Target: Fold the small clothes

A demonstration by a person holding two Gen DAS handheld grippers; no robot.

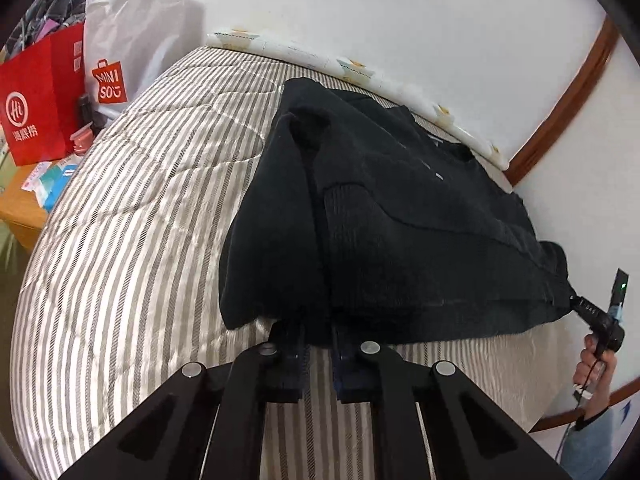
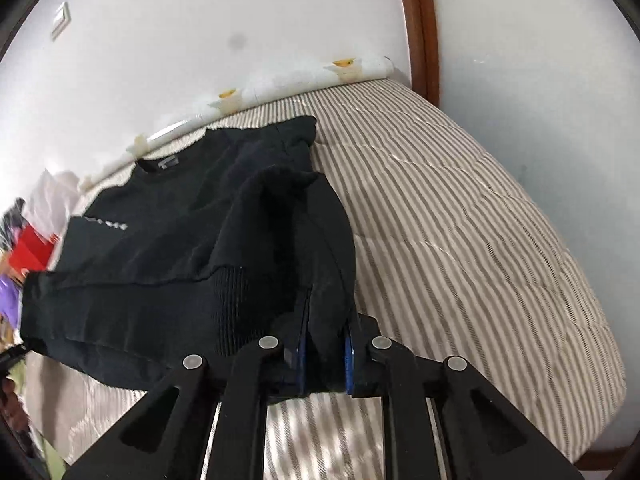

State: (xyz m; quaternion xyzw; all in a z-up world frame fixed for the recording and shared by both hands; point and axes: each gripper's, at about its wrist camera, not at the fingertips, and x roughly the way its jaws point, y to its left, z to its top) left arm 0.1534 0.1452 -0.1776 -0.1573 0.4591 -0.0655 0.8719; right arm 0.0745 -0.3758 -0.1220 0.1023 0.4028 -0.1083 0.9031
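A black top (image 1: 392, 216) lies on the striped bed (image 1: 132, 216), its sleeves folded inward over the body. My left gripper (image 1: 320, 340) is shut on the hem at the top's near left corner. My right gripper (image 1: 576, 304) shows at the far right of the left wrist view, shut on the other hem corner. In the right wrist view the right gripper (image 2: 324, 340) pinches a bunch of the black top (image 2: 168, 248) between its blue pads (image 2: 349, 360). The near edge of the top is lifted a little off the bed (image 2: 460, 240).
A red paper bag (image 1: 40, 104) and a white shopping bag (image 1: 128, 48) stand on a wooden bedside table (image 1: 20, 208) at the left. A white wall with brown wooden trim (image 1: 568, 100) runs behind the bed. A rolled patterned sheet (image 2: 280, 80) lies along the far edge.
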